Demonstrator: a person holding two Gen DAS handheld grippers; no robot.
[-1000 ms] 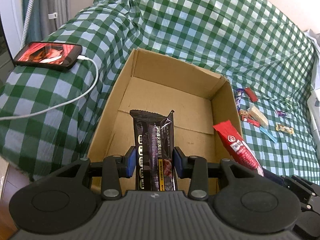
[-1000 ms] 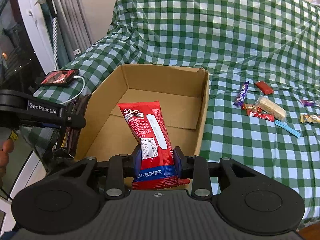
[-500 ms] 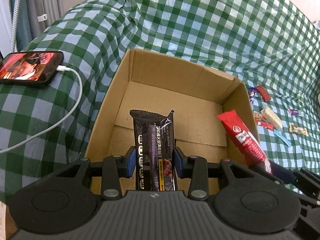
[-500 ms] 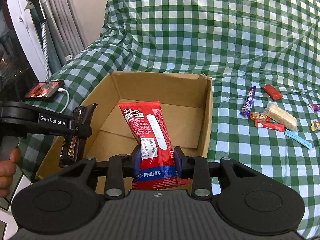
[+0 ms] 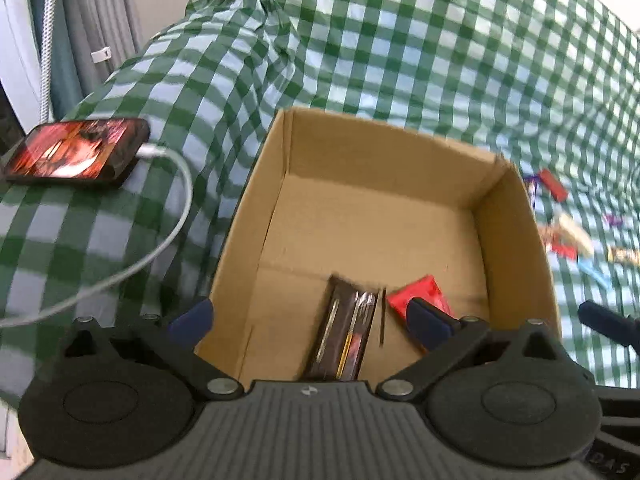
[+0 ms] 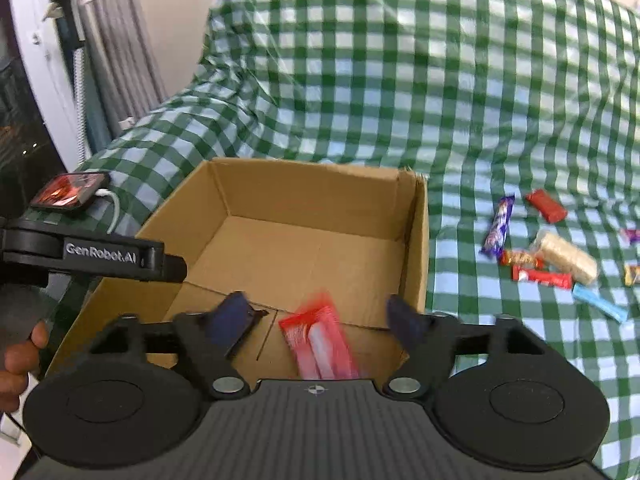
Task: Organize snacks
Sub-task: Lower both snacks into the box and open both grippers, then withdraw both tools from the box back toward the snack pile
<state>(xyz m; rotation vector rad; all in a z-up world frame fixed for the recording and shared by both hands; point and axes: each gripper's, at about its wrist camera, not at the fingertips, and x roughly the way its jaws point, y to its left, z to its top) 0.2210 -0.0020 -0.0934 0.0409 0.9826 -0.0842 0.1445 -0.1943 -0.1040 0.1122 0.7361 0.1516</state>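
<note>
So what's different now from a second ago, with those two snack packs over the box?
Both grippers let go. The left gripper opened, and its dark snack pack dropped into the cardboard box. The right gripper opened too, releasing the red snack pack, blurred inside the box. The phone and loose snacks on the checked cloth stayed put.
</note>
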